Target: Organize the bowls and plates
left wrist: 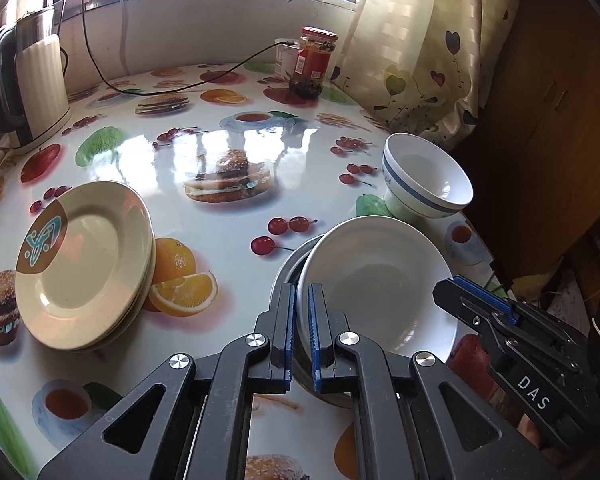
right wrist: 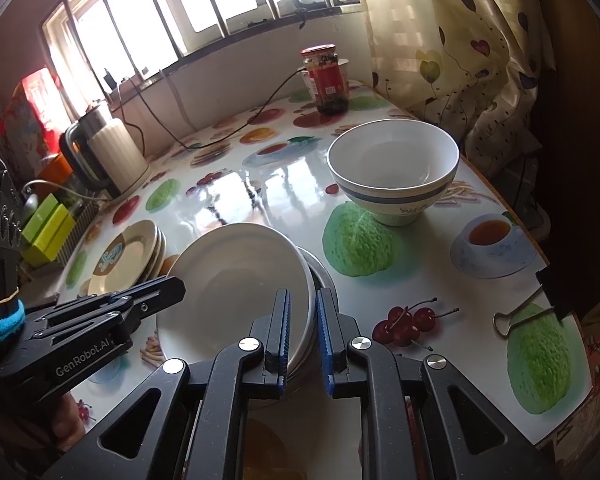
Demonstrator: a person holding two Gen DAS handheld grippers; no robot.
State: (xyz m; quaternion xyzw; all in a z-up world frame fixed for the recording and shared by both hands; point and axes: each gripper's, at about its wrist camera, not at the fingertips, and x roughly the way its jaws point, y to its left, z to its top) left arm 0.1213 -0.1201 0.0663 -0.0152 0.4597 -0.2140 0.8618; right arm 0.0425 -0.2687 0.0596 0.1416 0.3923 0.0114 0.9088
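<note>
1. A glossy fruit-and-burger printed tablecloth [left wrist: 228, 152] covers the table beneath a barred window [right wrist: 148, 20] — curtain [left wrist: 424, 40] at right.
2. Left gripper [left wrist: 299, 334] pinches the white plate's [left wrist: 380, 284] rim; right gripper [right wrist: 303, 334] straddles its opposite rim, perhaps clamped.
3. The plate tilts on a metal dish [right wrist: 322, 276] — blue-banded bowl [right wrist: 394, 168] and stacked cream plates [left wrist: 86, 264] sit apart.

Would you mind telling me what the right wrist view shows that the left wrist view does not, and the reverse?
Only the right wrist view shows the binder clip at the table's edge and the green boxes beside the kettle. Only the left wrist view shows the burger print at mid-table. Both show the white plate tilted on the metal dish, gripped at opposite rims by the left gripper and right gripper, plus the beige plate stack, blue-banded bowl, jar and kettle.
</note>
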